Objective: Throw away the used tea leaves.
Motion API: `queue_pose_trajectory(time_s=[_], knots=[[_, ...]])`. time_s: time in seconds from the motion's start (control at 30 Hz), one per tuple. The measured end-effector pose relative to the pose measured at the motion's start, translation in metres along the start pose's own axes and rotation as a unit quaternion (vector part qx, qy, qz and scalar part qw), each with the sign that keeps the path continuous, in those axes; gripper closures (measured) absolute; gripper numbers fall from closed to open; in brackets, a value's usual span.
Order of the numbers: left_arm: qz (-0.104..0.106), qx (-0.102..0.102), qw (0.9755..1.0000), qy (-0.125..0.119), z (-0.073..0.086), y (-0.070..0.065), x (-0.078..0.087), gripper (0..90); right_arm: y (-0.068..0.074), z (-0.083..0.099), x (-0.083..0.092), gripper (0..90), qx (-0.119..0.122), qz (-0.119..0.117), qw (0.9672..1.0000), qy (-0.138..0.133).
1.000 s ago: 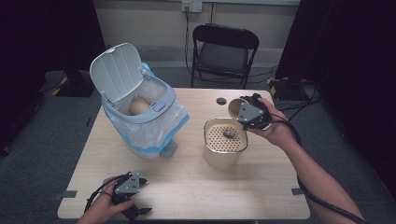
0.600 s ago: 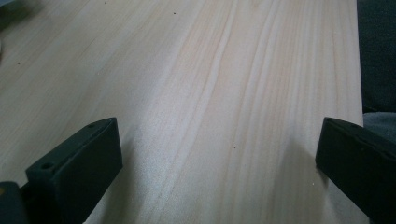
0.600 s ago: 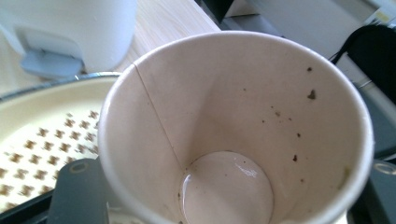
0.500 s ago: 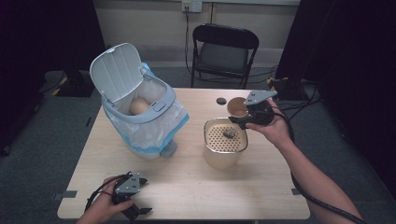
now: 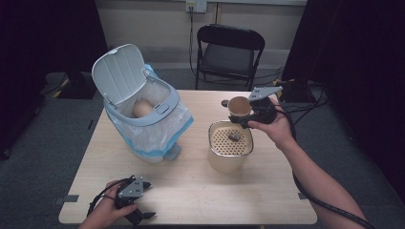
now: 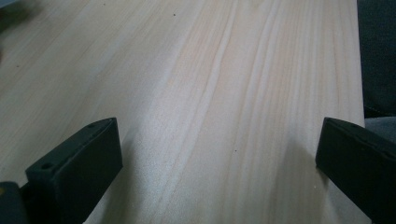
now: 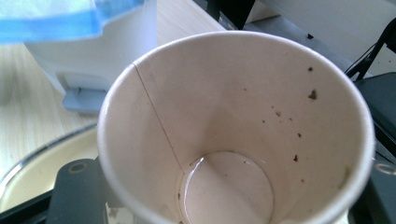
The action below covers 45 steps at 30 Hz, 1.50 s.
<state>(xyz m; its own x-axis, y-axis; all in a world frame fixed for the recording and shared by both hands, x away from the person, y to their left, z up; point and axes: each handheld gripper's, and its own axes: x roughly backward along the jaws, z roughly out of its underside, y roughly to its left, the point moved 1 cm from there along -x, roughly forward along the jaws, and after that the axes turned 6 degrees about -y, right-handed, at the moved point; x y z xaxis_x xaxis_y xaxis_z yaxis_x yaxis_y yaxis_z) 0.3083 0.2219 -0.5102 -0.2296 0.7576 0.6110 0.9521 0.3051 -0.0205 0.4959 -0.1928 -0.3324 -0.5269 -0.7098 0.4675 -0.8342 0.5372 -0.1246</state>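
My right gripper (image 5: pixel 243 115) is shut on a paper cup (image 5: pixel 239 106), held just above the far rim of a cream container (image 5: pixel 224 162) topped with a perforated strainer. The cup's mouth faces up. In the right gripper view the paper cup (image 7: pixel 233 116) has dark specks on its inner wall and a wet pale bottom. A small dark lump (image 5: pixel 234 137) lies on the strainer. My left gripper (image 5: pixel 138 217) rests open on the table near its front left edge; in the left gripper view the gripper (image 6: pixel 219 158) has bare wood between its wide jaws.
A white bin (image 5: pixel 165 109) with its lid (image 5: pixel 118 71) swung up and a blue-white bag liner stands at the table's back left, with a brown rounded thing (image 5: pixel 142 109) inside. A small dark round object (image 5: pixel 224 102) lies behind the cup. A black folding chair (image 5: pixel 229 47) stands beyond the table (image 5: pixel 191 186).
The right hand has rolled, turning the cup from tipped over the strainer to mouth up. The left gripper has stayed put.
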Motion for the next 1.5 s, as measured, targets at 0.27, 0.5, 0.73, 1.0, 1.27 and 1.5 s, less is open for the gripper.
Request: queue_pose_trajectory(time_s=[0.27, 0.5, 0.73, 1.0, 1.27, 1.5], knots=[[-0.001, -0.002, 1.0, -0.001, 0.0, 0.0, 0.0, 0.0, -0.002, -0.019, 0.0, 26.6, -0.021, -0.018, 0.9995, -0.016], [0.0, -0.002, 1.0, 0.001, 0.0, 0.0, 0.0, 0.0, 0.0, -0.035, -0.003, 26.6, -0.021, -0.024, 0.9994, -0.012], [0.0, -0.002, 1.0, 0.001, 0.0, 0.0, 0.0, 0.0, 0.003, -0.056, -0.005, 26.5, -0.021, -0.033, 0.9991, -0.014], [0.0, -0.003, 1.0, 0.002, 0.0, 0.0, 0.0, 0.0, 0.007, -0.073, -0.012, 26.5, -0.026, -0.049, 0.9984, -0.008], [0.0, -0.003, 1.0, 0.001, 0.0, 0.0, 0.0, 0.0, 0.01, -0.09, -0.017, 26.5, -0.024, -0.058, 0.998, -0.009], [0.0, -0.002, 1.0, 0.002, 0.0, 0.0, 0.0, 0.0, 0.011, -0.106, -0.024, 26.4, -0.025, -0.062, 0.9977, -0.012]])
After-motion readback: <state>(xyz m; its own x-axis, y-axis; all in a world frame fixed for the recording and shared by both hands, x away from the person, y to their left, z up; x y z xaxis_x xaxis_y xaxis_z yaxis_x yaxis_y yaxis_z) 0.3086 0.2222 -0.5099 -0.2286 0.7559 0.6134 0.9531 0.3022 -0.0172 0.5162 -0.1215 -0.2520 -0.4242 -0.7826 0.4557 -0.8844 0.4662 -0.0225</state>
